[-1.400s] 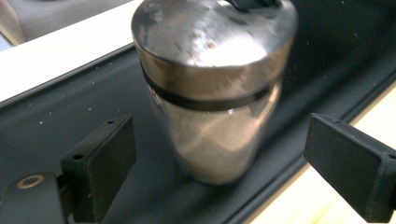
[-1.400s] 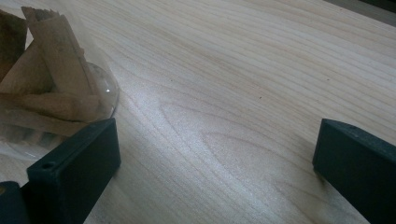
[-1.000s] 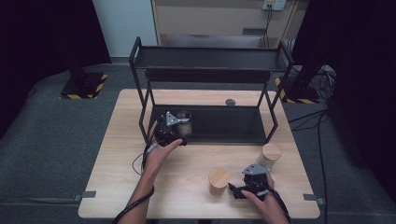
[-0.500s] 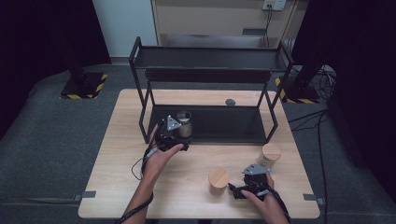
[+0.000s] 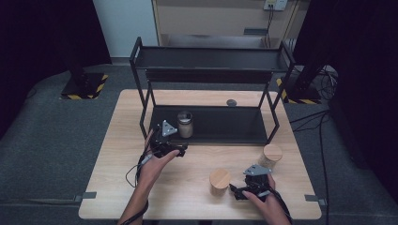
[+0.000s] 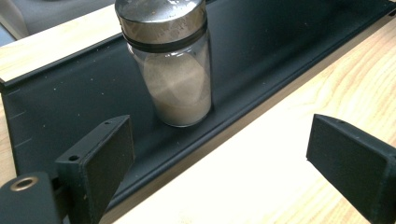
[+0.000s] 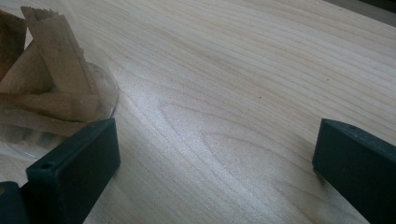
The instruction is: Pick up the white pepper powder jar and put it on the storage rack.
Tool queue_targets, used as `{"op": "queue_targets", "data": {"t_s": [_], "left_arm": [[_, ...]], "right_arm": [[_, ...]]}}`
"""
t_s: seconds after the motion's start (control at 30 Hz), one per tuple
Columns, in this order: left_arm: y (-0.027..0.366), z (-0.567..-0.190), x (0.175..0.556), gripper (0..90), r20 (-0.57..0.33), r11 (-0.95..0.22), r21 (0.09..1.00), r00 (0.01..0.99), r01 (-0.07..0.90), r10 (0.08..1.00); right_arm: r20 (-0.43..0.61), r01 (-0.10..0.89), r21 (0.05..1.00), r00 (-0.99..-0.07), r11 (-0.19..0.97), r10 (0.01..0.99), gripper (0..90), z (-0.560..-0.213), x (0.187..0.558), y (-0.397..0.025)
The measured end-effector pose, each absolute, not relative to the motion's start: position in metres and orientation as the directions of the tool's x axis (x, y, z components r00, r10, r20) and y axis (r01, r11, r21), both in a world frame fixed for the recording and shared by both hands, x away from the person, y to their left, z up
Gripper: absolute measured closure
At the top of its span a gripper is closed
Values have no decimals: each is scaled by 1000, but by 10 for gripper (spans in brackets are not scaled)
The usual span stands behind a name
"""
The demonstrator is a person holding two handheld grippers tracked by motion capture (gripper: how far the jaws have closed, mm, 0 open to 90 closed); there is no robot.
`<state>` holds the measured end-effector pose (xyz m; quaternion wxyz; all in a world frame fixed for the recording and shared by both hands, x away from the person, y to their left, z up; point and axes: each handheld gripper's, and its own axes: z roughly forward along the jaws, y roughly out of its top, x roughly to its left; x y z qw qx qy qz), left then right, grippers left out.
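Observation:
A glass jar with a metal lid and pale powder inside stands on the bottom shelf of a black rack. In the left gripper view the jar is upright just ahead of the jaws. My left gripper hovers over the table in front of that shelf, open, with nothing between its jaws. My right gripper rests near the front edge, open and empty. A wooden-lidded jar stands just left of it; its glass wall shows brown folded pieces inside.
A second wooden-lidded jar stands at the right, beyond my right gripper. A small dark round thing lies on the table behind the rack. The rack's top shelf overhangs the lower one. Bare wood lies between the hands.
My left gripper has drawn back from the metal-lidded jar, out of the shelf and toward the person. The jar stays on the shelf. The right gripper has not moved.

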<state>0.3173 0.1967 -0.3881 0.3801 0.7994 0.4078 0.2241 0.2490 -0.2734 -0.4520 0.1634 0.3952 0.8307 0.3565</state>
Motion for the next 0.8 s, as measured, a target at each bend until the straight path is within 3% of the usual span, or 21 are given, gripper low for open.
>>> {"op": "queue_targets", "data": {"t_s": [0.8], "left_arm": [[218,-379,285,58,37,-371,774,549,513,835]], "right_arm": [[7,543,720,-628,432,778,8,-451,248,-272]]}}
